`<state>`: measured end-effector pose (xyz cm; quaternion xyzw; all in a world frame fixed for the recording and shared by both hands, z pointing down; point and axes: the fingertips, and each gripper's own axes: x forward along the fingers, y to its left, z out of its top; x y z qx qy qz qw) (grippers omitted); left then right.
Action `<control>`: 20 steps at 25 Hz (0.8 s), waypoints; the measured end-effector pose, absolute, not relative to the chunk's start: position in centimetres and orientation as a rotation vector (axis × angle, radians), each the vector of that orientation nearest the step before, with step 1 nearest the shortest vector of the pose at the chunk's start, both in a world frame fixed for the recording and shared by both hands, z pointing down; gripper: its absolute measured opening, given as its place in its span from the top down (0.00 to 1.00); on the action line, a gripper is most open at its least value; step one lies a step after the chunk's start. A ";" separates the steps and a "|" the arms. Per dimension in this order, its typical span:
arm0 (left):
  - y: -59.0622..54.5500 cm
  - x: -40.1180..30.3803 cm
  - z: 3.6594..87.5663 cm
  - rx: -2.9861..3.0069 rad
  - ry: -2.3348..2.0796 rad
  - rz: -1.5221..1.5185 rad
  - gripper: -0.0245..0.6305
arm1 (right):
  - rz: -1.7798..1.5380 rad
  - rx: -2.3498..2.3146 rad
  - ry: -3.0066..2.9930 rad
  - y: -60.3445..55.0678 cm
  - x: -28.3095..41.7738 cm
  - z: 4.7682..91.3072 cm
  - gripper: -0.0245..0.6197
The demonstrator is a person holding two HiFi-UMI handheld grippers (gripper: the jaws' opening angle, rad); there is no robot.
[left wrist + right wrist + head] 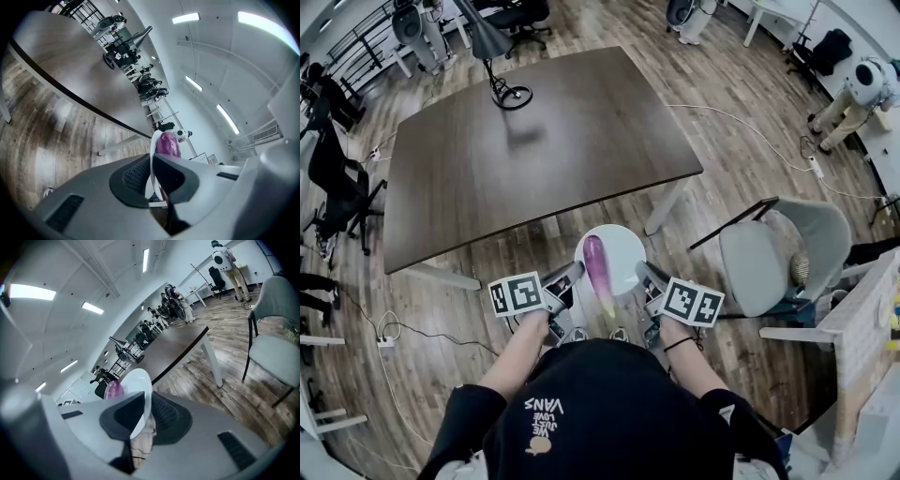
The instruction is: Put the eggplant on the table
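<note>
Currently the left gripper (569,277) and right gripper (647,274) each pinch an opposite rim of the white plate (622,246), presumably to hold it level so the eggplant (597,267) lying on it cannot roll; the table (544,141) stands ahead, near

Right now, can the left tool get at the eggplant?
Probably not. The left tool is shut on the plate rim and the right tool on the opposite rim; the eggplant lies between them, so releasing might tip the plate.
</note>
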<state>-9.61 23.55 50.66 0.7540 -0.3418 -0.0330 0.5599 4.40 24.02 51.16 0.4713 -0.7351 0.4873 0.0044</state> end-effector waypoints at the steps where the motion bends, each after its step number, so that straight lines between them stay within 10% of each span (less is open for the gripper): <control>1: 23.6 -9.5 50.7 1.778 -0.805 -0.077 0.92 | 1.526 1.479 -2.304 24.1 4.5 51.2 0.87; 20: 23.7 -6.8 51.4 1.749 -0.836 -0.102 0.92 | 1.540 1.418 -2.327 23.4 7.1 51.7 0.87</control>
